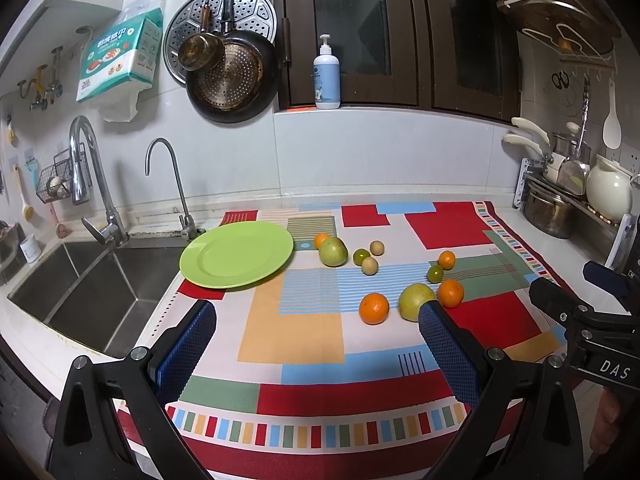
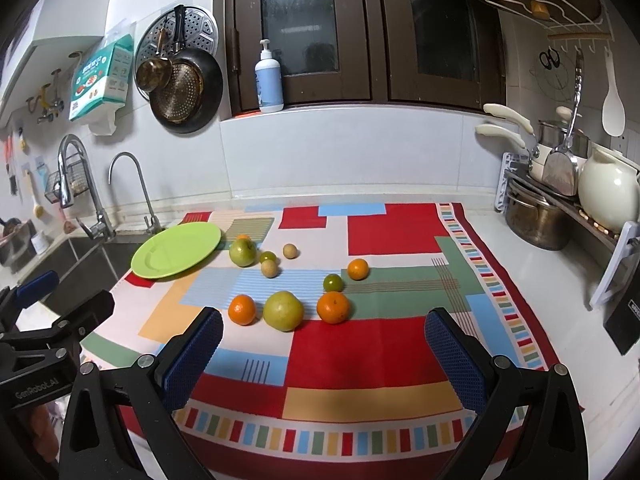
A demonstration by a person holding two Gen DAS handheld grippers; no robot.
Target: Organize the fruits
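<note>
A green plate (image 1: 236, 254) (image 2: 176, 250) lies empty at the cloth's far left by the sink. Several fruits lie loose on the patterned cloth: oranges (image 1: 374, 308) (image 2: 242, 309) (image 2: 333, 307), large green-yellow fruits (image 1: 416, 301) (image 2: 283, 311) (image 2: 242, 252), small green ones (image 2: 333, 282) and small tan ones (image 2: 290, 251). My left gripper (image 1: 318, 356) is open and empty above the cloth's near part. My right gripper (image 2: 324, 358) is open and empty, a little short of the nearest row of fruits.
A steel sink (image 1: 92, 288) with two taps lies left of the cloth. Pots, a white jug (image 2: 608, 196) and utensils crowd a rack at the right. A soap bottle (image 1: 327, 74) stands on the window sill. Pans hang on the back wall.
</note>
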